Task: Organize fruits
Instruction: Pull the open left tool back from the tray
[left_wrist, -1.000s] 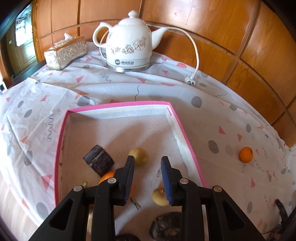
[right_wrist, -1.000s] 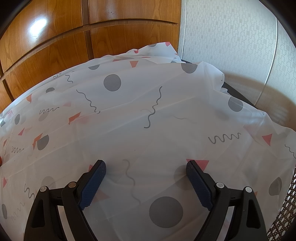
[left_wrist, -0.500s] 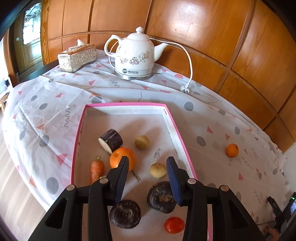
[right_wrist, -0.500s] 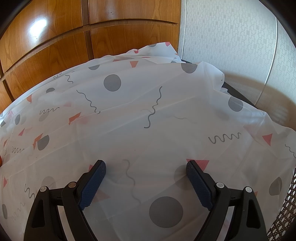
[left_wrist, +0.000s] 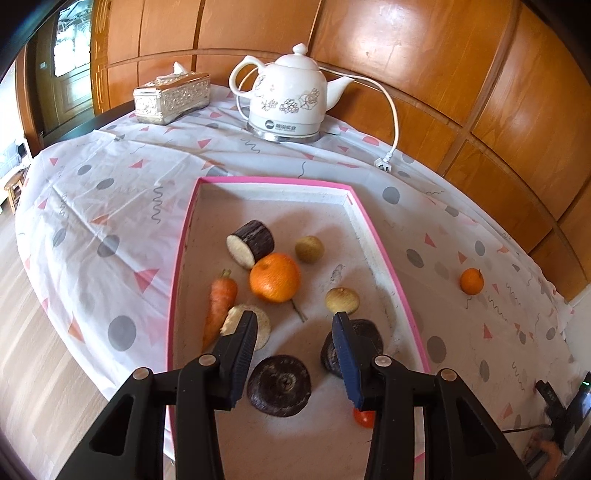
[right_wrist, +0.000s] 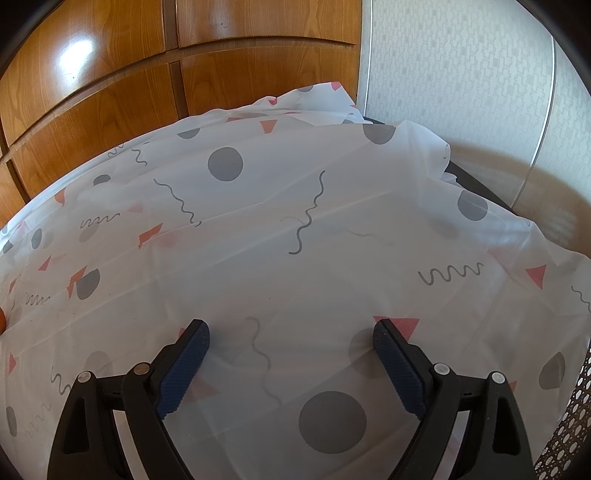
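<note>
Left wrist view: showing the patterned tablecloth (left_wrist: 110, 192), then the pink-rimmed tray (left_wrist: 177, 280), then the white kettle (left_wrist: 286, 103) and tissue box (left_wrist: 171, 96) at the far edge. Inside the tray, lying loose: a large orange (left_wrist: 274, 277), a carrot (left_wrist: 219, 304), dark cut pieces and small brownish fruits. Sitting alone on the cloth, well apart from the tray and to its right: a small orange (left_wrist: 471, 281). Being round, offering no long axis to line up with. Left gripper (left_wrist: 293, 343) hanging above the tray's near end, released and gripping nothing, jaws parted partway. Lying up and right of that gripper, across the tray rim; barely peeking in at the left edge of the right wrist view, so likely nearer the right gripper (right_wrist: 291, 365), which is hovering wide apart and empty over bare cloth. Compared with a second ago: left gripper pulled back and parted wider, revealing carrot and tomato; right side unchanged.
</note>
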